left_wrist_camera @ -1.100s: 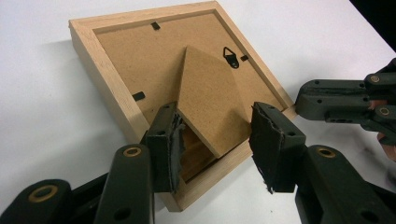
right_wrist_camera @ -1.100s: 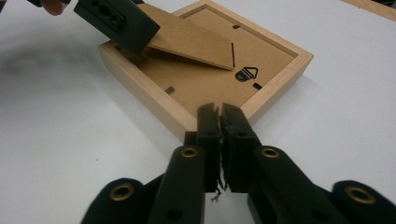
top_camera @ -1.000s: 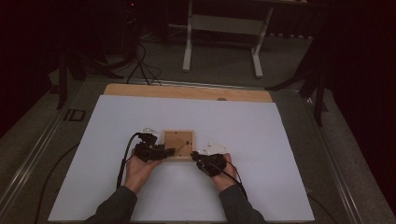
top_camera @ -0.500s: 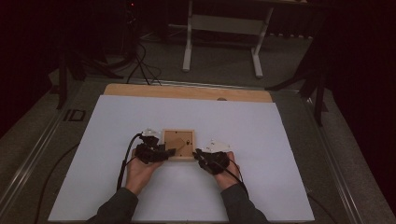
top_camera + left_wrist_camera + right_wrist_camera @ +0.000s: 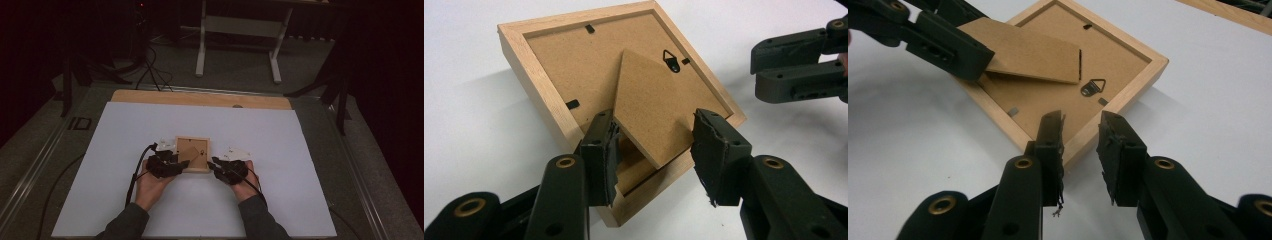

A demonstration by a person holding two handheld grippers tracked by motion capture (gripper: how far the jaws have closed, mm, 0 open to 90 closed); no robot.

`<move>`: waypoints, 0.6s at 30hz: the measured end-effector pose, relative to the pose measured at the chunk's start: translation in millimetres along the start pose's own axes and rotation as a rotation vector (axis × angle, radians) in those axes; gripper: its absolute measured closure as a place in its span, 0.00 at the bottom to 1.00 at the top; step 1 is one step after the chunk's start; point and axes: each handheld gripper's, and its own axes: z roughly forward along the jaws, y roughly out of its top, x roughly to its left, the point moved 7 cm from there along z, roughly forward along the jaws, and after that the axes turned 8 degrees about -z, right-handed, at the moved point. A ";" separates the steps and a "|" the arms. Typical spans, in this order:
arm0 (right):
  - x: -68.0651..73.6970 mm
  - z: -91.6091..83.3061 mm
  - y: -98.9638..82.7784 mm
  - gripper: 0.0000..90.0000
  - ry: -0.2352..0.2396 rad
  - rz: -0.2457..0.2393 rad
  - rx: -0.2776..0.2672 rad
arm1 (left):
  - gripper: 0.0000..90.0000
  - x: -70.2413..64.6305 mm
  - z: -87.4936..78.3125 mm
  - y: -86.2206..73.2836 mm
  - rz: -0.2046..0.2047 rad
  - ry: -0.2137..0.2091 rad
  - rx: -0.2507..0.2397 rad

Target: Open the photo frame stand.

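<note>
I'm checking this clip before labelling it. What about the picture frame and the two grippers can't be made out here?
- Front of the picture frame: it lies back up in both gripper views, so any glass or picture is hidden.
- Left gripper: whether its jaws press the fold-out stand; the pads' contact is unclear.
- Right gripper: its jaws have just been opening astride the frame's rail; contact is unclear.
- High view: the frame's clips and hanger are too small.

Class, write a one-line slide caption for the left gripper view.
Left gripper grips the easel stand of a face-down wooden picture frame.
</note>
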 end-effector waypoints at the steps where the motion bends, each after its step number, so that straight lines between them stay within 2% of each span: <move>1: -0.5 0.0 -0.2 0.78 -0.001 0.002 0.000 | 0.60 -0.6 -0.3 -0.2 0.008 0.004 -0.004; 7: -4.8 -2.1 0.2 0.77 -0.007 0.014 -0.008 | 0.60 -7.2 -2.3 -1.6 0.069 0.038 -0.036; 13: -11.1 -4.7 -0.6 0.75 -0.011 0.041 -0.015 | 0.60 -14.5 -4.7 -3.4 0.150 0.076 -0.063; 18: -14.6 -5.9 -0.9 0.73 -0.011 0.053 -0.020 | 0.60 -17.2 -5.8 -5.6 0.185 0.094 -0.074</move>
